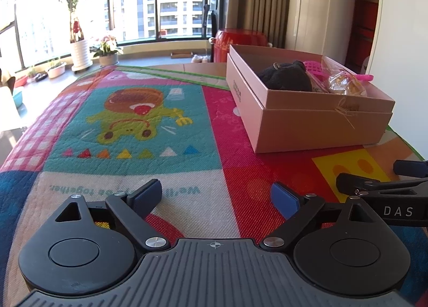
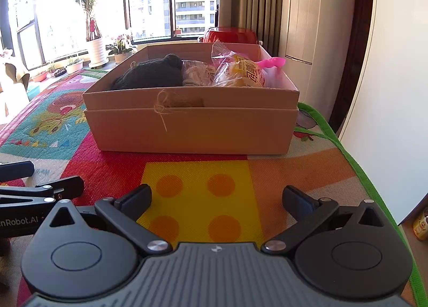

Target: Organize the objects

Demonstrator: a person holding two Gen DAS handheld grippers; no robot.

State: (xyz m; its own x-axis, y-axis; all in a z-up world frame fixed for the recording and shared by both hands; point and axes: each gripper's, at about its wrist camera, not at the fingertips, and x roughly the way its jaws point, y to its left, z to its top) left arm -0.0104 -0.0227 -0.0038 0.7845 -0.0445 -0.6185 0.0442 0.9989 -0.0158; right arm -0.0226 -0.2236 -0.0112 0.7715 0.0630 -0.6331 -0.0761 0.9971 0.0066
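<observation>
Left wrist view: the left gripper [image 1: 215, 196] is hovering spread and empty over the colourful play mat [image 1: 149, 130], the open pink cardboard box [image 1: 307, 125] sitting at two o'clock. Right wrist view: the right gripper [image 2: 216, 201] is gaping empty too, the box at twelve o'clock holding a soft dark knitted hat [image 2: 152, 73] and crinkly, slippery snack packets [image 2: 240, 74], probably light and best pinched at a fold or sealed edge.

Right tool [image 2: 216, 200] spread wide, empty, over play mat [image 2: 200, 194]. Cardboard box [image 2: 192, 127] at 12 o'clock holds dark knit item [image 2: 152, 73], snack packets [image 2: 240, 74]. Left tool [image 2: 40, 178] at 9 o'clock.
</observation>
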